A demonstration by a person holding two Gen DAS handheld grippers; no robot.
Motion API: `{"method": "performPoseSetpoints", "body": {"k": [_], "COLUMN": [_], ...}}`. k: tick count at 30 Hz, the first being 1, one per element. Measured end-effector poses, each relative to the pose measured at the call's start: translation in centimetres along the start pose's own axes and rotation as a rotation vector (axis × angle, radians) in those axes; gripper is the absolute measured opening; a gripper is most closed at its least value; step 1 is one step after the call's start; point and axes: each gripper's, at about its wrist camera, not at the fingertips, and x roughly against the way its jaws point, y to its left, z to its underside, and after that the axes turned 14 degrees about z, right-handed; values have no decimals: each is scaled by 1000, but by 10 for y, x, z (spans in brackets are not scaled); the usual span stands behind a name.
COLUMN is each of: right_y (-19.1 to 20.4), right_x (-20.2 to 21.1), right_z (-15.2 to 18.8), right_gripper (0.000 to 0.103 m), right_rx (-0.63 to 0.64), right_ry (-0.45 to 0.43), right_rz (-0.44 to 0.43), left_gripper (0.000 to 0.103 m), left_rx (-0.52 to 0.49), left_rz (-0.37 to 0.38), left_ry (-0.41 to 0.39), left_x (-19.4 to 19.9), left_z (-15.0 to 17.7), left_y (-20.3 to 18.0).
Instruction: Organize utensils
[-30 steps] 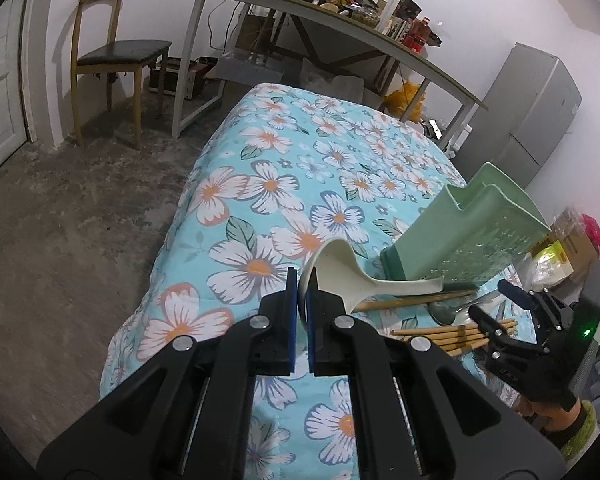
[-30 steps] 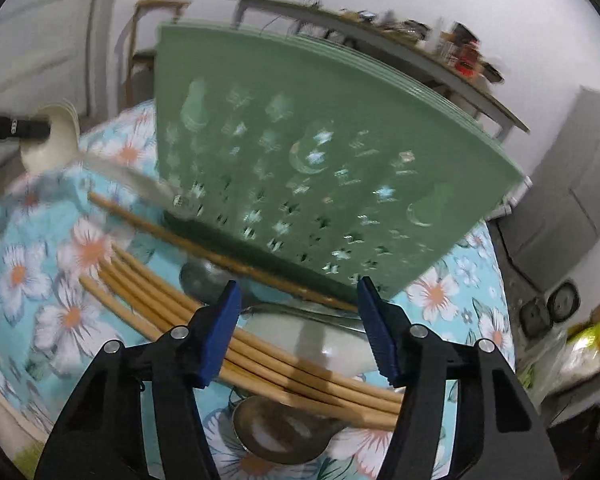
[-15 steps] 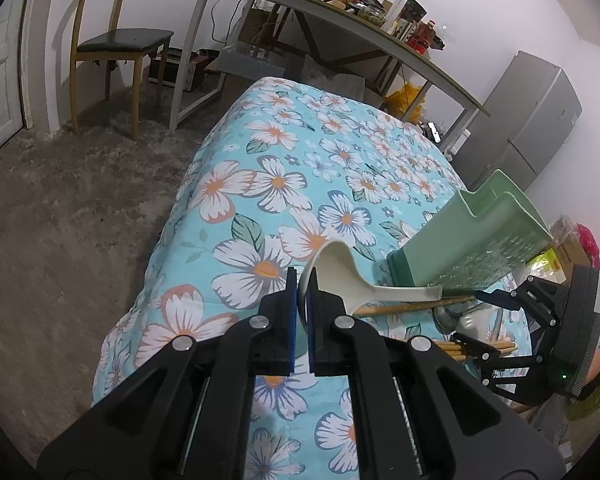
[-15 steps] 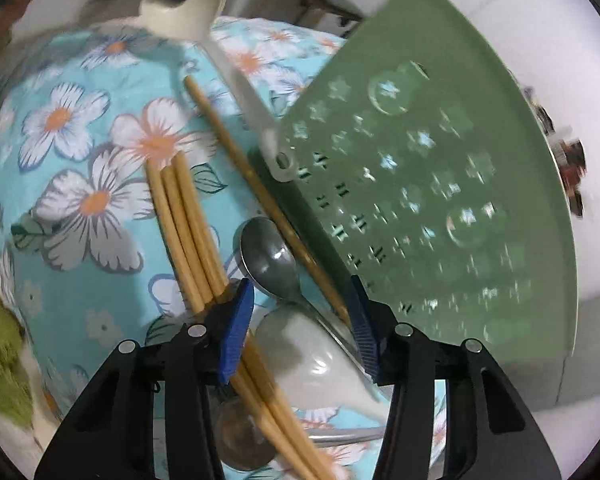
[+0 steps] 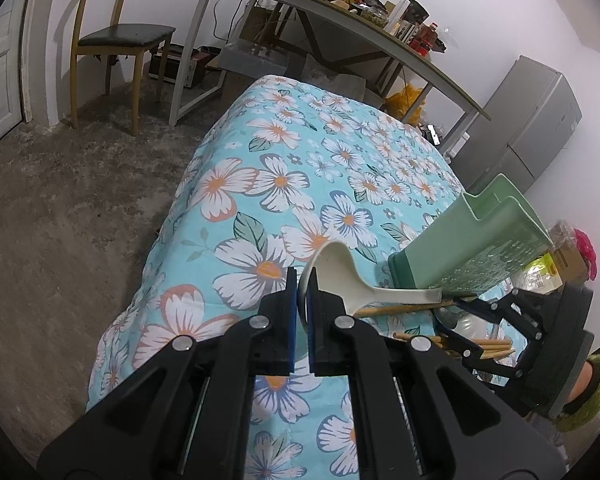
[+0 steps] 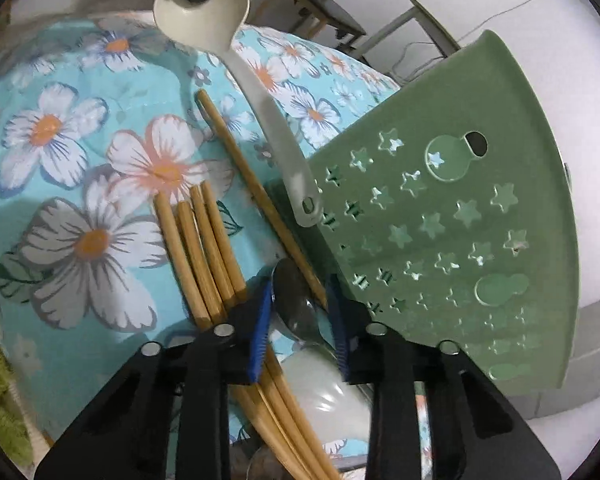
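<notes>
My left gripper (image 5: 302, 304) is shut on the bowl rim of a cream plastic ladle (image 5: 340, 276); its handle reaches right to the green utensil holder (image 5: 472, 248). The ladle also shows in the right wrist view (image 6: 220, 12), its handle end against the green star-pierced holder (image 6: 452, 220). My right gripper (image 6: 300, 320) is open, its jaws on either side of a metal spoon (image 6: 296, 304). Several wooden chopsticks (image 6: 204, 248) lie to the left and under it; a single chopstick (image 6: 256, 196) runs beside the holder. A white spoon (image 6: 324, 392) lies below the fingers.
Everything lies on a flower-print blue cloth (image 5: 300, 168) over a table whose left edge drops to a concrete floor (image 5: 60, 220). A chair (image 5: 116, 36), a long desk (image 5: 340, 12) and a grey cabinet (image 5: 532, 120) stand behind.
My right gripper has dropped lower and closer onto the metal spoon, its jaws now straddling it. My left gripper still holds the ladle and has shifted slightly.
</notes>
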Motion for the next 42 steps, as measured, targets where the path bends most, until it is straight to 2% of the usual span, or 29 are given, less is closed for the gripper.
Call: {"method": "performPoseSetpoints", "body": {"k": [1, 3, 11, 18, 26, 32, 35, 42], "right_y": [5, 9, -6, -56, -116, -150, -157, -181], "right_x": [0, 1, 22, 57, 82, 81, 83, 92], "right_z": [1, 2, 7, 24, 78, 101, 107, 123], "right_gripper": [20, 8, 5, 3, 3, 3, 3, 3], "right_rx": [-6, -46, -214, -465, -763, -894, -930, -996], "right_ry": [6, 33, 37, 7, -40, -73, -86, -128], "right_rz": [9, 6, 34, 51, 78, 89, 96, 117], "left_gripper": [3, 3, 3, 3, 3, 3, 3, 4], "left_rx": [-1, -1, -38, -111, -252, -411, -518, -735], "left_rz": [0, -1, -7, 2, 11, -78, -173, -311], "left_ry": [-1, -3, -29, -109, -218, -221, -173, -51], "left_x": [0, -1, 10, 41, 69, 54, 35, -6], "left_z": [0, 1, -2, -14, -41, -65, -74, -80], "left_y": [0, 0, -10, -38, -91, -128, -143, -173]}}
